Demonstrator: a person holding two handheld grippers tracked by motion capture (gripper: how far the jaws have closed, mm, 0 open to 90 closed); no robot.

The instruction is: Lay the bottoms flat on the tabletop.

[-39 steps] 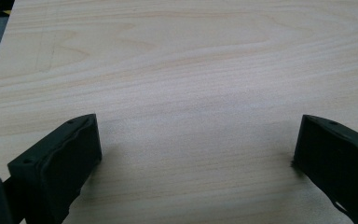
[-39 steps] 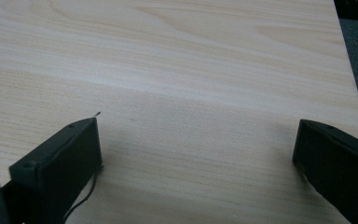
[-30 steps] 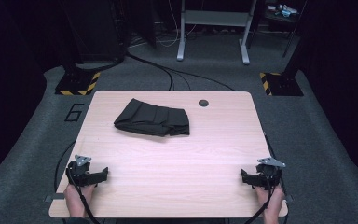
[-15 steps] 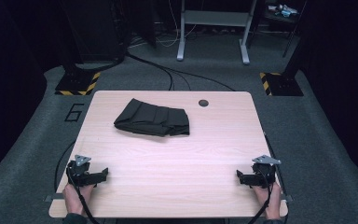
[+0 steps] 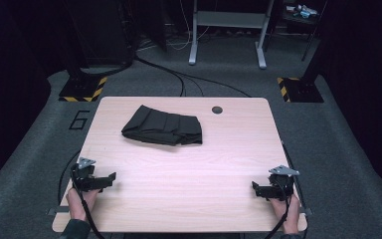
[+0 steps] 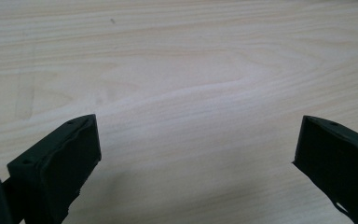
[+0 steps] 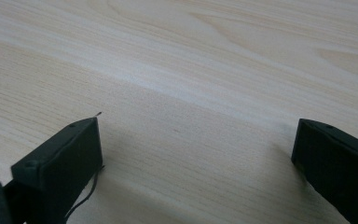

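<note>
2 grippers, left (image 5: 98, 180) and right (image 5: 264, 190), rest with jaws apart, empty, at the table's (image 5: 219, 164) near corners; the folded cloth (image 5: 162, 126) lies toward its far edge, long axis crosswise, nearer the left.

person's forearms (image 5: 288, 226) cut off at bottom edge

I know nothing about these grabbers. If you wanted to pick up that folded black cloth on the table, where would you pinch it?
Probably at the near edge of the folded black cloth, coming in low from the person's side. It lies flat on the table in layers, so that edge gives the jaws something to close on. The left gripper, open, is nearer; the right gripper, also open, could take the right corner.
</note>
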